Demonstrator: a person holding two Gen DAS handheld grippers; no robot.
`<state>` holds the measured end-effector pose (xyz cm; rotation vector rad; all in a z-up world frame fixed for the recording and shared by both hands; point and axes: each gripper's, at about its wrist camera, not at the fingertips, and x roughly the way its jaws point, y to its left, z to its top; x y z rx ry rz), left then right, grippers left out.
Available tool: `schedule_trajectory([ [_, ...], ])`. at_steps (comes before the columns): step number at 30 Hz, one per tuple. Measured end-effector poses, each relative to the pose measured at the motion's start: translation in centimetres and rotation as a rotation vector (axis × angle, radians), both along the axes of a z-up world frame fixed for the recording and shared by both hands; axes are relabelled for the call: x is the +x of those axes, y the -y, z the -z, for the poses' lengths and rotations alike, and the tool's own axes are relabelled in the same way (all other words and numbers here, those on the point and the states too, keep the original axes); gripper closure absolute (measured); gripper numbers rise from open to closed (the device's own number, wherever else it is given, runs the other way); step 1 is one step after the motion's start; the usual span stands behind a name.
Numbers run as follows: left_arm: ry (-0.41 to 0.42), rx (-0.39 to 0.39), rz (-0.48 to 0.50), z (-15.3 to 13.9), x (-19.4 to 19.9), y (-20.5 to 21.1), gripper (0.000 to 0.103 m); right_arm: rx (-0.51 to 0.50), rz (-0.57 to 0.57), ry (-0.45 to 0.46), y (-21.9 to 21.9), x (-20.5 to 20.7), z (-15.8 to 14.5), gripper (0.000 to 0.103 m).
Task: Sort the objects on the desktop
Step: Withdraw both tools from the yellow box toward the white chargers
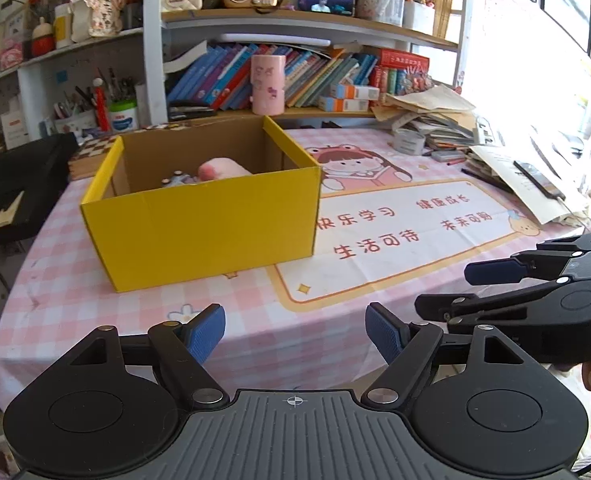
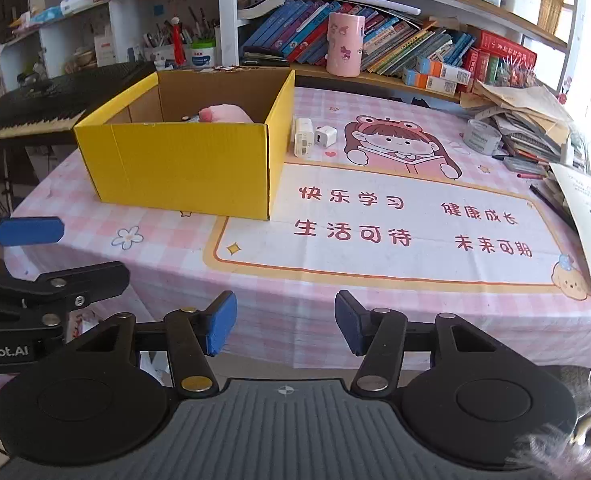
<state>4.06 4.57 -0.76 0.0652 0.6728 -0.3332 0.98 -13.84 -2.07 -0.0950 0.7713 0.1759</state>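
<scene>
Yellow cardboard box sitting open on the far left of the table, clearly the drop-off spot, with a pink plush thing and some smaller bits already lying inside. Just off the box's right wall, two white charger plugs standing on the cloth, probably next in line for sorting since nothing else loose sits that close. Roll of tape further right, near a messy heap of papers and pencils, likely also waiting. Left gripper hanging over the near table edge, jaws spread wide, nothing between them. Right gripper just beside it, jaws apart and empty too, so looks like a gap between one drop and the next pick. Both aimed downward at the table, facing the box, handy for reaching either way. Pink checked tablecloth with a cartoon girl and red lettering printed in the middle. Behind that, shelves crammed with slanted books, a pink cup, pen pots, and a black keyboard off to the far left. Bright window glare on the right.
</scene>
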Motion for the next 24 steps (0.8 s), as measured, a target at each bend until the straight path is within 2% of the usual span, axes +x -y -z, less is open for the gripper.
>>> schedule_trajectory([
  [10,-0.003,-0.002,0.072,0.2,1.8,2.3,0.023,-0.037,0.033,-0.004,1.3,0.5,0.2,0.048],
  [24,-0.037,0.014,0.12,1.0,6.2,7.0,0.023,-0.037,0.075,-0.043,5.7,4.1,1.0,0.047],
])
